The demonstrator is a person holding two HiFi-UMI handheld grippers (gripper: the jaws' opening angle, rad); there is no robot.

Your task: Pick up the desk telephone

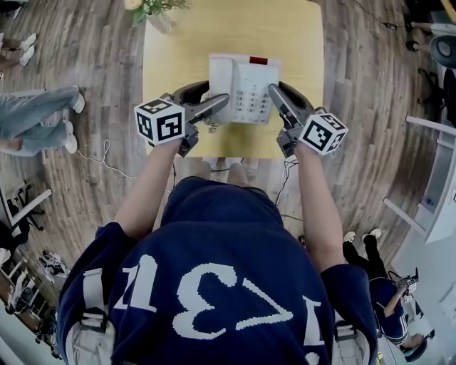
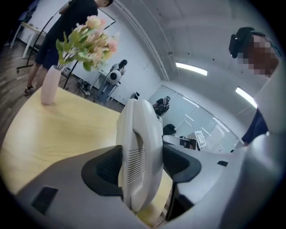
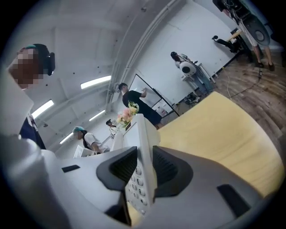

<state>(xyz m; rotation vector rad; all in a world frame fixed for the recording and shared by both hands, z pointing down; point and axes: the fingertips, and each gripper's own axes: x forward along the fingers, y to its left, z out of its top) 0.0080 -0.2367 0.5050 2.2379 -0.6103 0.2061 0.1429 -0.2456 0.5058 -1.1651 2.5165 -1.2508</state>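
Note:
The white desk telephone (image 1: 244, 87), with grey keys and a red patch at its top, is held between both grippers over the yellow table (image 1: 306, 50). My left gripper (image 1: 219, 104) is shut on the phone's handset side (image 2: 139, 152), both dark pads pressing it. My right gripper (image 1: 273, 91) is shut on the keypad side (image 3: 143, 138), with the thin edge of the body clamped between its pads. In both gripper views the phone looks tilted and lifted just off the tabletop.
A pale vase of pink flowers (image 1: 153, 11) (image 2: 50, 85) stands at the table's far left corner. Several people stand around on the wood floor, one at the left (image 1: 35, 121). A cable (image 1: 107, 160) lies on the floor near the table's front left.

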